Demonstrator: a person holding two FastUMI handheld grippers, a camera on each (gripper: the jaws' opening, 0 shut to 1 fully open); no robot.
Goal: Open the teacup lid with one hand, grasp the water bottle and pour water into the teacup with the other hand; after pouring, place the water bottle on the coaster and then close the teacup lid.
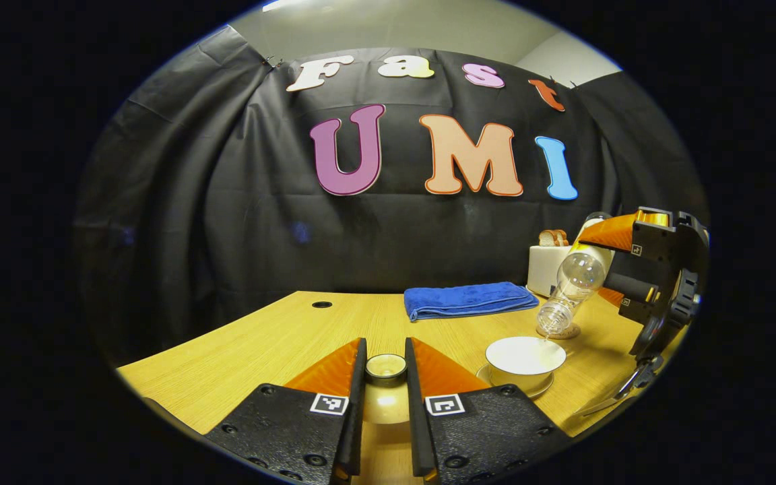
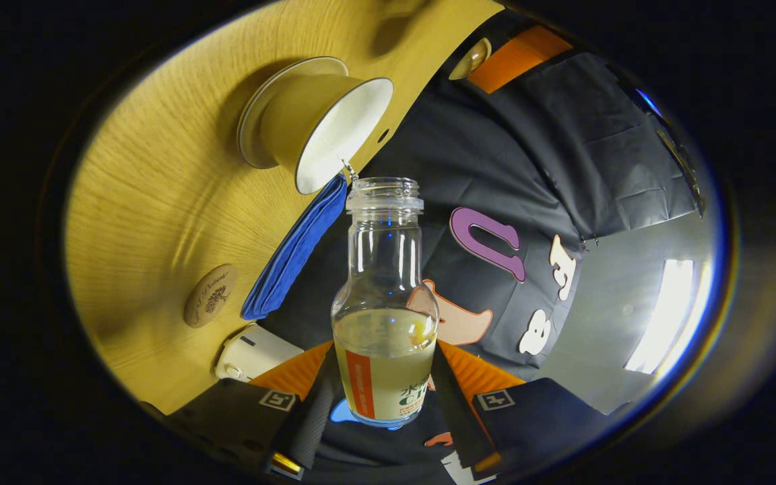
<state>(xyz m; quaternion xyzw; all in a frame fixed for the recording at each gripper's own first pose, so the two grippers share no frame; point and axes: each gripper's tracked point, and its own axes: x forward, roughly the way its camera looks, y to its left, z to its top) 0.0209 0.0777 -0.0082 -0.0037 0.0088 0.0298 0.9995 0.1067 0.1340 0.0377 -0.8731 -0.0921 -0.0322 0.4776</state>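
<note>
Over the wooden table (image 1: 253, 350), the right gripper (image 1: 620, 266) is clenching the water bottle (image 1: 571, 286) between both fingers and tipping it neck-down, mouth hanging just above the rim of the white teacup (image 1: 525, 360). A thin thread of water is falling from the mouth into the cup. In the right gripper view the same gripper (image 2: 388, 397) is squeezing the bottle (image 2: 386, 303) low on its labelled body, liquid pooling at that end; the label's print is too small and curved for me to make out. The teacup (image 2: 334, 131) is sitting open on its saucer (image 2: 248, 128).

Nearer the camera, the left gripper (image 1: 386, 377) is holding the teacup lid (image 1: 386, 367) — fingers closed in on either side of it, lid lifted clear of the cup and just to its left.

The round coaster (image 2: 210, 295) is lying bare on the wood beside a folded blue towel (image 1: 469, 300), some engraved design on it, unreadable. Behind the towel a white toaster (image 1: 546, 266) is standing with bread (image 1: 553, 237) poking out — black cloth is walling the booth behind.
</note>
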